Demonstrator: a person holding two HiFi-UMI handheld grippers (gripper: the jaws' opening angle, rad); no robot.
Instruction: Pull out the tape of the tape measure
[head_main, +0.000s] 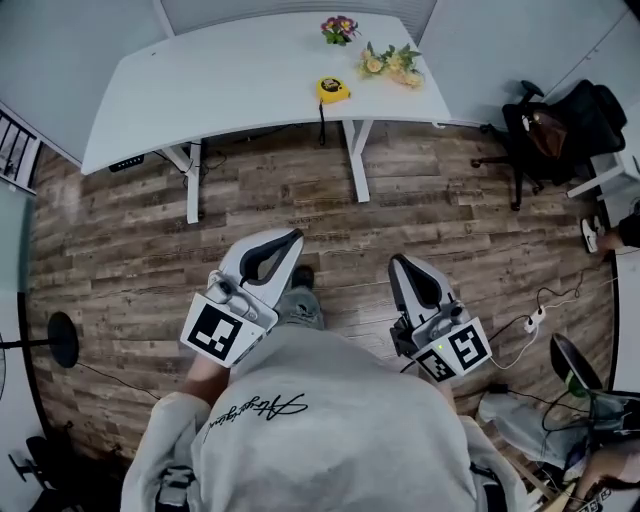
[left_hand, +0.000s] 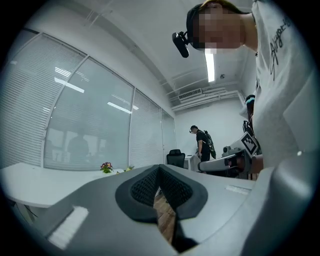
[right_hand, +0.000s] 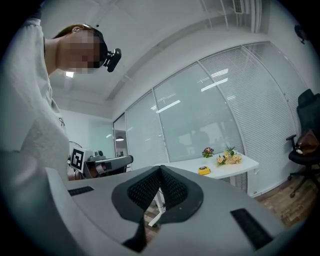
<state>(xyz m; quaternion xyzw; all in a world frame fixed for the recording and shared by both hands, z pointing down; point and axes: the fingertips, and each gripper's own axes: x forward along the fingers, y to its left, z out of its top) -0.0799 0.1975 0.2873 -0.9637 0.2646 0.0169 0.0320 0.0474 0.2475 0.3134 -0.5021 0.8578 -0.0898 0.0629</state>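
Tape measure (head_main: 333, 90) sits on the counter (head_main: 200, 90) near its front edge, just left of the flowers (head_main: 392, 63). It's straight ahead and well apart from both tongs. Left tongs (head_main: 288, 240) and right tongs (head_main: 397, 262) are both closed, empty and level. It lies between them, neither clearly nearer. Tab side and long axis are too small to read. The dark strand hanging below it could be strap or tape, can't tell.

Person in light grey sweatshirt (head_main: 330, 440) with black script print (head_main: 255, 408); grey jeans (head_main: 299, 307); black head camera (right_hand: 113, 59). Left gripper (head_main: 294, 236) and right gripper (head_main: 396, 261): pale grey shells, black mesh-textured fingers (left_hand: 145, 187), black-and-white marker cubes (head_main: 216, 334).
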